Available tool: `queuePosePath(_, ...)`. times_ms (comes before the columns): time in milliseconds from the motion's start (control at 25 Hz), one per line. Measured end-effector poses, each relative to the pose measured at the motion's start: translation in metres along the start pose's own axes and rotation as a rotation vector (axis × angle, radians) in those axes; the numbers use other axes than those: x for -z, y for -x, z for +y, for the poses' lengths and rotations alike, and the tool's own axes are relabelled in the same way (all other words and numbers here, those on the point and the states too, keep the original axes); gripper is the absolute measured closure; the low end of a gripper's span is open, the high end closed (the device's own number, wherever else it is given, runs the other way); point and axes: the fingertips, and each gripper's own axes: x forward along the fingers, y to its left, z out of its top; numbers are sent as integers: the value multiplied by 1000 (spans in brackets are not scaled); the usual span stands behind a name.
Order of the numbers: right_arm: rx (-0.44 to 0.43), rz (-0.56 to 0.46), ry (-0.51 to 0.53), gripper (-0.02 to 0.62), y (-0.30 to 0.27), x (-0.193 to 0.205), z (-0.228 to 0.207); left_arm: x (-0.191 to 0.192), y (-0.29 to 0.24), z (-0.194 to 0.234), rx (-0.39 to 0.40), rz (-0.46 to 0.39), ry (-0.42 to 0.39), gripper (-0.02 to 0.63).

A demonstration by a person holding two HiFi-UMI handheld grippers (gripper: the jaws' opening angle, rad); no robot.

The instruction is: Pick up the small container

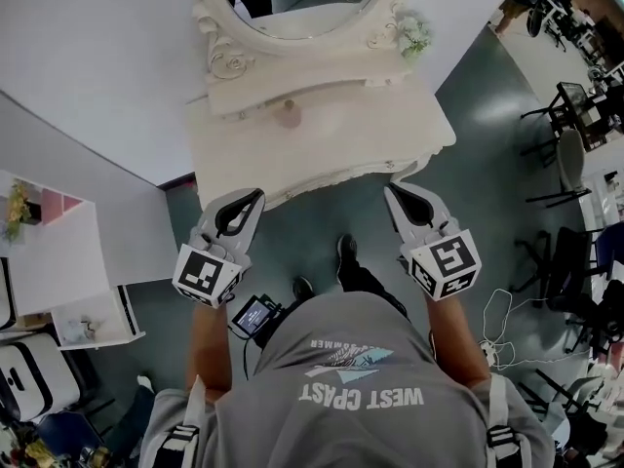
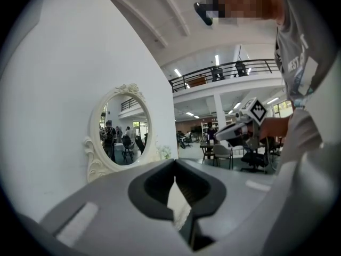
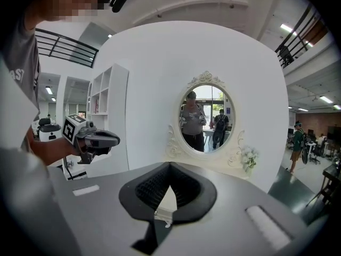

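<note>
A white dressing table (image 1: 331, 144) is seen from above in the head view, set against a curved white wall (image 1: 88, 57). An oval mirror (image 1: 302, 3) in an ornate white frame is mounted at its back edge. A sprig of pale flowers (image 1: 414, 35) is fixed to the frame's right side. A white shelf unit (image 1: 58, 261) is placed on the floor to the left, apart from the table.

Both grippers are held over the grey floor, just short of the table's front edge and pointed toward it. The left gripper (image 1: 257, 196) is closed, its jaw tips brought together with nothing held between them. The right gripper (image 1: 392, 191) is likewise closed and empty.

The small container (image 1: 289, 115), a pale pinkish round item, is found on the table top just in front of the mirror's base. It is positioned ahead of both grippers and between their lines, nearer the left gripper's side. It is touched by neither, and most of the table's depth is left between it and the jaw tips.
</note>
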Motion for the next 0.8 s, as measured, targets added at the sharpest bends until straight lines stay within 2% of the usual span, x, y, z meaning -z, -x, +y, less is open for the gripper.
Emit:
queuePosePath(440,-193,-26,7,594,-84,-21,-25,-1,-12,45,-185,62,21,603)
queuePosePath(800,-321,-34,0,594,-128,-18,-72,-6,-57,50,-296,104,26,603)
